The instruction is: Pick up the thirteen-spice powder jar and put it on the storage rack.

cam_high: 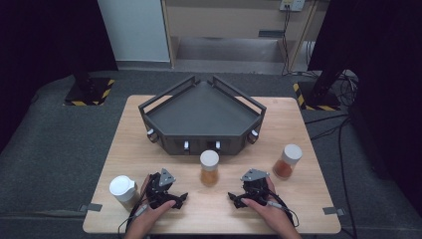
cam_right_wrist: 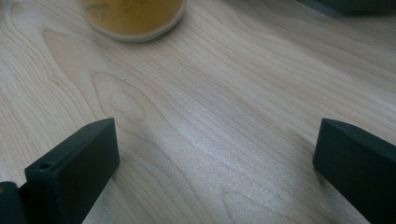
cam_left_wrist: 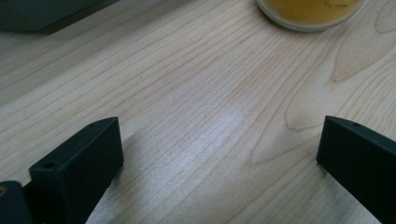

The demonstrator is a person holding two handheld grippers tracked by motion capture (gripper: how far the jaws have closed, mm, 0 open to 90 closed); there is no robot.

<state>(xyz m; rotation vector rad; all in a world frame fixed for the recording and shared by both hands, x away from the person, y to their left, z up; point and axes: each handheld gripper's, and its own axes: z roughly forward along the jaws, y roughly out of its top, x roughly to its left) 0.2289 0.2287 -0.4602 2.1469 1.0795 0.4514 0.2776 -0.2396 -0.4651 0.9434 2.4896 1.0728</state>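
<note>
While both units rest on table [cam_high: 298,209], L gripper [cam_high: 171,199] jaws fully apart, nothing held, R gripper [cam_high: 239,199] same, amber jar [cam_high: 209,168] upright btwn them, just ahead, near tray [cam_high: 199,107].

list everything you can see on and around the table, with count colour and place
light wooden table: 1, pale wood, centre of the high view
dark grey corner-shaped shelf tray with rails: 1, dark grey, far middle of the table
white-lidded jar of amber-orange powder: 1, between the two claws, in front of the tray
white-lidded jar of reddish-orange powder: 1, right side of the table
white-lidded jar of pale contents: 1, near left corner
grey floor covering: 1, around the table
yellow-and-black striped base plates: 2, on the floor beyond both far corners
left claw: 1, black, open, on the near table
right claw: 1, black, open, on the near table
</note>
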